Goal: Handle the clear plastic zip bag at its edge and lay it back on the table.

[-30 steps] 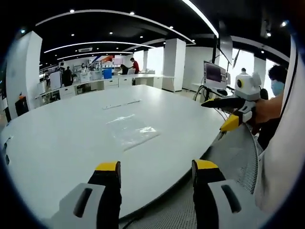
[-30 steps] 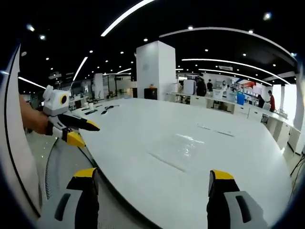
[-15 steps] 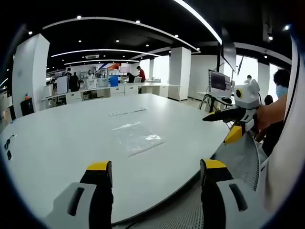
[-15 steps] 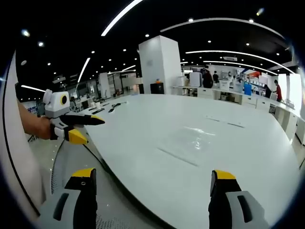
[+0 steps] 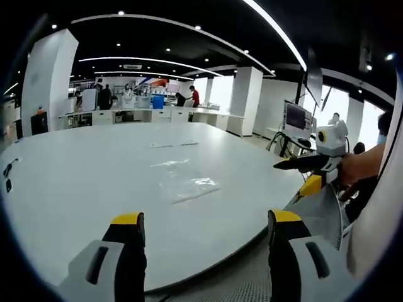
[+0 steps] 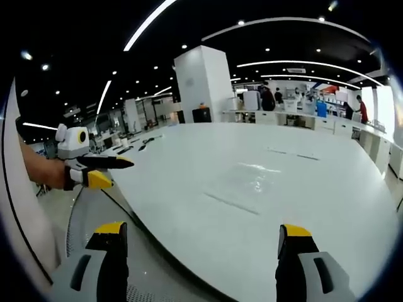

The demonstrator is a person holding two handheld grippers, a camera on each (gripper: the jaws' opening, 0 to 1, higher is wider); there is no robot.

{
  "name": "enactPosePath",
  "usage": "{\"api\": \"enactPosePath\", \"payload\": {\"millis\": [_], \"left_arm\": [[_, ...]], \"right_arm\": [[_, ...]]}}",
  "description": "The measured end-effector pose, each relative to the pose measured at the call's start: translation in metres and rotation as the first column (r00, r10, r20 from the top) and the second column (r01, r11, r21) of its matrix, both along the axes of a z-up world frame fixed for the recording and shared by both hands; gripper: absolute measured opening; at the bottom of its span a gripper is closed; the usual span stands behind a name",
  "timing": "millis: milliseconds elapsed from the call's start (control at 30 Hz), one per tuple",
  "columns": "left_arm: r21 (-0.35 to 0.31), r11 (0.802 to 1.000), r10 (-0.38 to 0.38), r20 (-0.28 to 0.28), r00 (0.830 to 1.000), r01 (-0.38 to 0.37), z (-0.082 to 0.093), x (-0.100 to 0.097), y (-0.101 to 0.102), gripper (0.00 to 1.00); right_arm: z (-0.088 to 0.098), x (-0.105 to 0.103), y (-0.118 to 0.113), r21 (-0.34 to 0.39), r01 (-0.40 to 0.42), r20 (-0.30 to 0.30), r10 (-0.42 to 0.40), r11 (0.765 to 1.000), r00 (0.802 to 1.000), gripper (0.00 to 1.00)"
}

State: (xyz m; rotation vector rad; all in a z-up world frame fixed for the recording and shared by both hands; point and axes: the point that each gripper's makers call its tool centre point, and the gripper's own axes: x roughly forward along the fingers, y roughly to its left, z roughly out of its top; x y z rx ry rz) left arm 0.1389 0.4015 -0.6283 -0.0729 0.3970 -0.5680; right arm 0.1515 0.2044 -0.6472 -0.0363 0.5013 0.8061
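The clear plastic zip bag [image 5: 186, 184] lies flat on the big white table [image 5: 75, 189], well ahead of my left gripper [image 5: 201, 229], whose yellow-tipped jaws stand wide apart and hold nothing. In the right gripper view the bag [image 6: 242, 187] is a faint glossy sheet on the table [image 6: 327, 201], beyond my right gripper [image 6: 200, 234], which is open and holds nothing. The right gripper [image 5: 299, 175] reaches in from the right in the left gripper view, off the table's edge. At the left of the right gripper view the left gripper [image 6: 107, 170] is held by a hand.
A thin white strip [image 5: 171, 145] lies on the table beyond the bag. Small dark items [image 5: 7, 176] sit at the far left edge. A monitor [image 5: 295, 117] stands past the table. White pillars [image 6: 201, 88], desks and people are in the background.
Both views have shifted slightly with the hands. The bag lies where it was, and both grippers stay open, short of the table.
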Motion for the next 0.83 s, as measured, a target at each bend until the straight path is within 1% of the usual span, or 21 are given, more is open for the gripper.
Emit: {"api": "enactPosePath", "payload": {"millis": [200,300,400,533,833], "left_arm": [[-0.016,1.000,0.020,0.001,1.000,-0.020,0.0005,0.0024,0.0004,0.80],[-0.008,1.000,0.016,0.007,1.000,-0.016,0.0001,0.0005,-0.0035,0.80],[0.001,1.000,0.013,0.001,1.000,-0.013,-0.0029,-0.0004,-0.0043,0.80],[0.002,1.000,0.028,-0.001,1.000,-0.028,-0.0036,-0.0006,-0.0019,0.80],[0.001,1.000,0.027,-0.014,1.000,-0.027,-0.0058,-0.0013,-0.0015,0.79]], "right_arm": [[-0.0004,-0.0004,0.0005,0.001,-0.001,-0.001,0.001,1.000,1.000,0.99],[0.0006,-0.0020,0.0019,0.003,-0.007,-0.002,0.007,1.000,1.000,0.99],[0.0010,-0.0032,0.0026,-0.002,-0.010,-0.002,0.010,1.000,1.000,0.99],[0.0013,-0.0037,0.0035,0.001,-0.011,-0.005,0.011,1.000,1.000,0.99],[0.0010,-0.0016,0.0006,0.003,0.004,-0.005,-0.004,1.000,1.000,0.98]]}}
